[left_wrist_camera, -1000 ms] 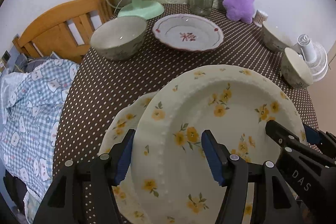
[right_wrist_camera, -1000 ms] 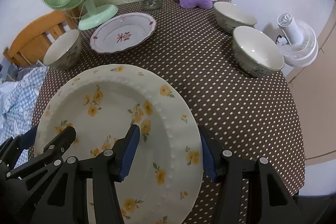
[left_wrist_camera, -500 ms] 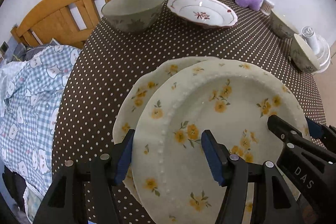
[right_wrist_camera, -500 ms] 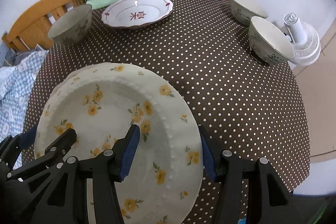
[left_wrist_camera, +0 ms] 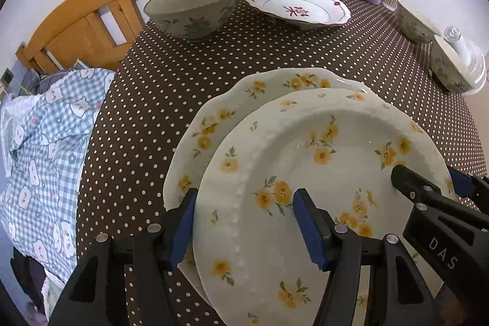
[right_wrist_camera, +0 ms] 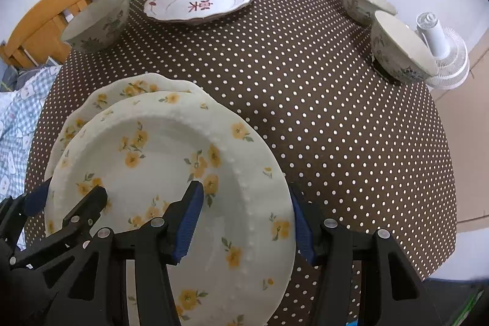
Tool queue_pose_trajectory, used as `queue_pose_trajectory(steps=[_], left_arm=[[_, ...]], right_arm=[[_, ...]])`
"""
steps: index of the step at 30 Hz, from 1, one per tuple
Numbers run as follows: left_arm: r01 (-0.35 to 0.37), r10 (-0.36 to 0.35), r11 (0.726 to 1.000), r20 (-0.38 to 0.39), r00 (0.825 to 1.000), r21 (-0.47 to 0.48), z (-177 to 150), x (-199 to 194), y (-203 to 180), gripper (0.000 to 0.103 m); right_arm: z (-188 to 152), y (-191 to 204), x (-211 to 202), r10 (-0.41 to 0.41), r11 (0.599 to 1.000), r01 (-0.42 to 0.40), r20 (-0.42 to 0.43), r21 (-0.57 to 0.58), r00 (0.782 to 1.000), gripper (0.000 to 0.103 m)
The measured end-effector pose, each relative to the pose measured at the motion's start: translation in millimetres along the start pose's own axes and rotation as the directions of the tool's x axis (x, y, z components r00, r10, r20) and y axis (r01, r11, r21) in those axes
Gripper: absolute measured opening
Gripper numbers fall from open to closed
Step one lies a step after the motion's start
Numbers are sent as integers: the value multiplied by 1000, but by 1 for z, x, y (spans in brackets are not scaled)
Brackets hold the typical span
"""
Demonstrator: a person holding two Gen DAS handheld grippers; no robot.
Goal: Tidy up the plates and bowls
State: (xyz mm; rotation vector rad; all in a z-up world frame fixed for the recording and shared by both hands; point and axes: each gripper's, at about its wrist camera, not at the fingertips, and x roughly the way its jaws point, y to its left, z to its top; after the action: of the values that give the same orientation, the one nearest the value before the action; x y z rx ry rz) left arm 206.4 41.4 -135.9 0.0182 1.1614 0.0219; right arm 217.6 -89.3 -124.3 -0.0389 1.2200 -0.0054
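Between the jaws of both grippers: the left gripper [left_wrist_camera: 244, 222] pinches the near-left rim of the upper floral plate [left_wrist_camera: 321, 173], the right gripper [right_wrist_camera: 244, 219] its near-right rim, plate held just above and offset from the lower floral plate [left_wrist_camera: 232, 109] on the table [right_wrist_camera: 305, 81]. Risk: uneven release tilts it, rim strikes lower plate, chips or slides toward the near table edge. Thin rim grip may slip.
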Motion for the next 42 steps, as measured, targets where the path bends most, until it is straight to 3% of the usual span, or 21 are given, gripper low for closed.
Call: queue_pose_trajectory(steps=[10,19,21,24,42], left_arm=[[-32,32,999,-9,999,-18,3,2,-2,65],[-80,80,997,-3,997,16,-1,-7,-8,70],[-76,76,997,7,997,18,-3,-12,-8,71],[-61,61,998,12,998,18,-4,-17,-9,73],[2,-2,1000,16,1000,20,-4,-20,4,79]], right_arm=[[2,-3,1,40,999,-40,-16,7,999,59],[-11,-17,-28,37,999,-37,15,26,999,55],[-14,-19,-34,34,999,-34,21,20,999,38],[-18,-17,-31,43,999,-43,-2,7,999,32],[-3,14,-14,13,1000,-13,11,-11,1000,32]])
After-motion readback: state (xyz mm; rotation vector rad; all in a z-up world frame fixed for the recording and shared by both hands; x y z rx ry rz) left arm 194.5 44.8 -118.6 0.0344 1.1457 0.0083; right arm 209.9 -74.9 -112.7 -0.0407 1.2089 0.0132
